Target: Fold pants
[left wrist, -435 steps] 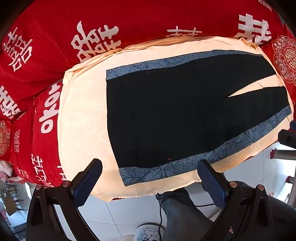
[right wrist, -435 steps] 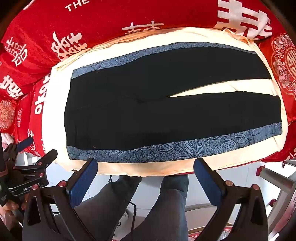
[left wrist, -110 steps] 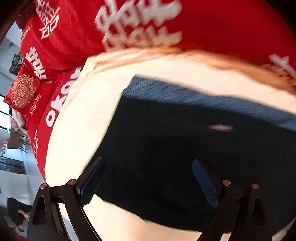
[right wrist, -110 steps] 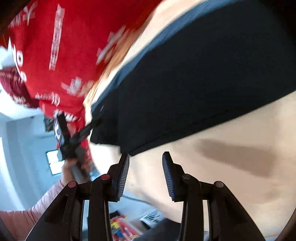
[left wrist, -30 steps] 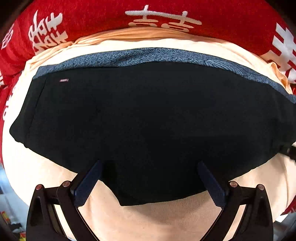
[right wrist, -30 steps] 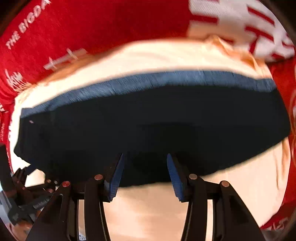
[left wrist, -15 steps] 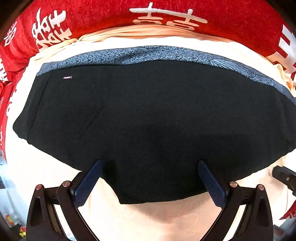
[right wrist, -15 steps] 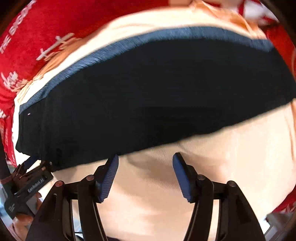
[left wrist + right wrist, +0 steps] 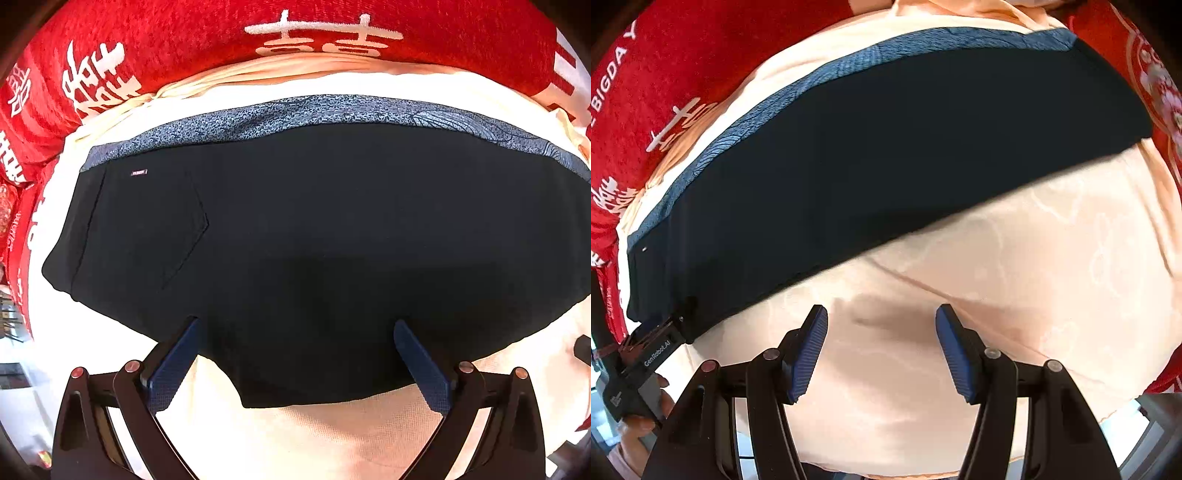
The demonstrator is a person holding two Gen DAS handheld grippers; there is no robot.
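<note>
Left wrist view: pants [image 9: 314, 240] lie folded lengthwise on the cream cushion [image 9: 351, 443], left gripper [image 9: 295, 362] and right gripper [image 9: 881, 347] fingers apart, empty; I risk pinching only the top layer, skewing the fold.

You see flat black fabric pants [image 9: 314, 229] edged, on the side nearest the red blanket with white characters [image 9: 207, 40], by a speckled blue-grey leaf-patterned stripe [image 9: 295, 110]. Under the pants lies a pale peach cloth with faint cloud motifs [image 9: 1015, 295]. Your gripper pads [image 9: 809, 350] are ribbed blue.
</note>
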